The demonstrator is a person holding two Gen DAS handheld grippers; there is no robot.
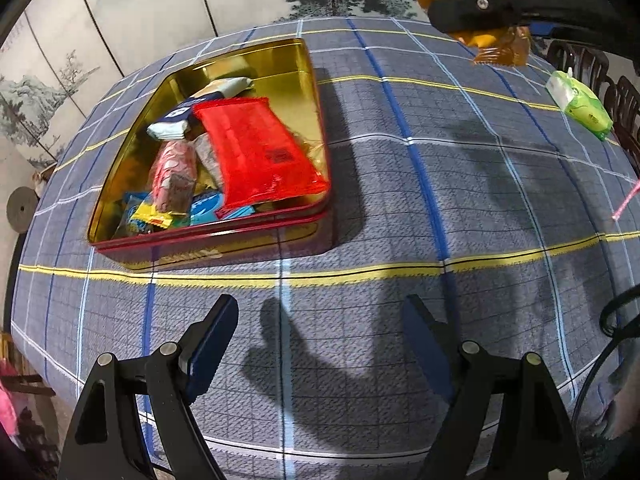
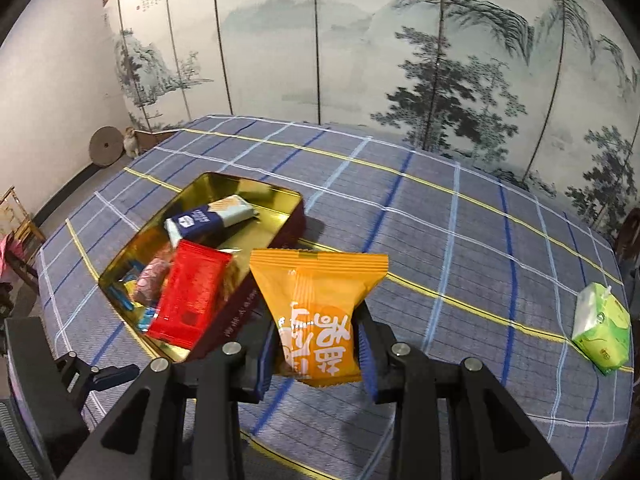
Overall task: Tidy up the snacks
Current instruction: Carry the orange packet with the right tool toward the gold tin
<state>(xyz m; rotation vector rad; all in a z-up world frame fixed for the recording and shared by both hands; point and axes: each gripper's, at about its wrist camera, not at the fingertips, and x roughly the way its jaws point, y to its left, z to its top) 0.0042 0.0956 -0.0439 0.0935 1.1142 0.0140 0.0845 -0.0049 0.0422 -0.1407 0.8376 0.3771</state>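
Right wrist: orange packet (image 2: 316, 312) base hidden.

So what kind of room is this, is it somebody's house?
Probably a home or tea-room style space, though I can't be sure. A table wears a checked cloth, painted folding screens with trees stand behind it, and a gold tin holds snacks.

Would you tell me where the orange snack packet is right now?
The orange snack packet is clamped in the right gripper, held above the checked cloth just right of the gold tin.
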